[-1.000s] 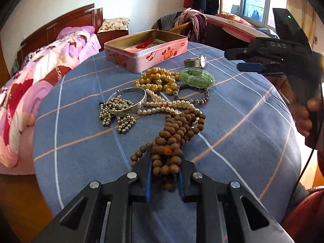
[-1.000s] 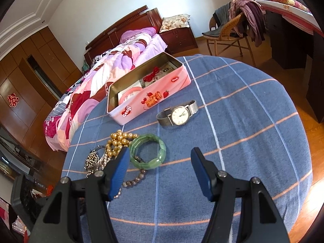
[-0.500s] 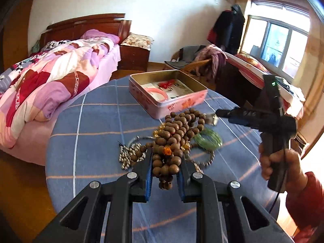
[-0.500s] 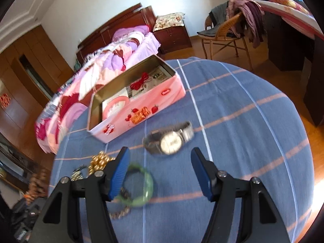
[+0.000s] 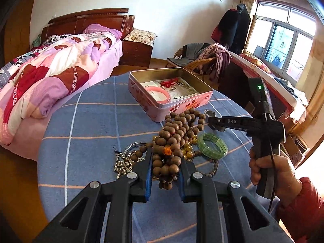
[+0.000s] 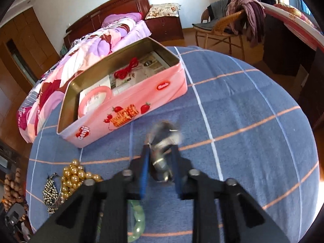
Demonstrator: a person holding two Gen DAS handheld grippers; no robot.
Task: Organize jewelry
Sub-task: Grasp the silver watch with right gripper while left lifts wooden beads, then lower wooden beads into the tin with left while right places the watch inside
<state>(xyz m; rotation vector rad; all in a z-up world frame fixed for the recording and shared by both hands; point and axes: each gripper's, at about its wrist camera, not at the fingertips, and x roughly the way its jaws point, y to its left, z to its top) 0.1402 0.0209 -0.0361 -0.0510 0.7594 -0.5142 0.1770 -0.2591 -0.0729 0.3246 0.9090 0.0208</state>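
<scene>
Right tool (image 6: 160,169) now closing around watch (image 6: 164,139); left tool (image 5: 165,169) around wooden beads (image 5: 172,139).

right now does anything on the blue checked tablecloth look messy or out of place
Yes: beside the pink rectangular tin, the gold bead strand, small silver bead strand and green stone bangle lie heaped and overlapping. The brown wooden bead string dangles bunched from the left gripper.

A pink tin (image 5: 162,109) printed with strawberries sits on a blue cloth (image 6: 243,121) checked in white and orange lines, near brown wooden beads (image 5: 174,133), gold beads (image 6: 75,174) and a green bangle (image 5: 212,145).
</scene>
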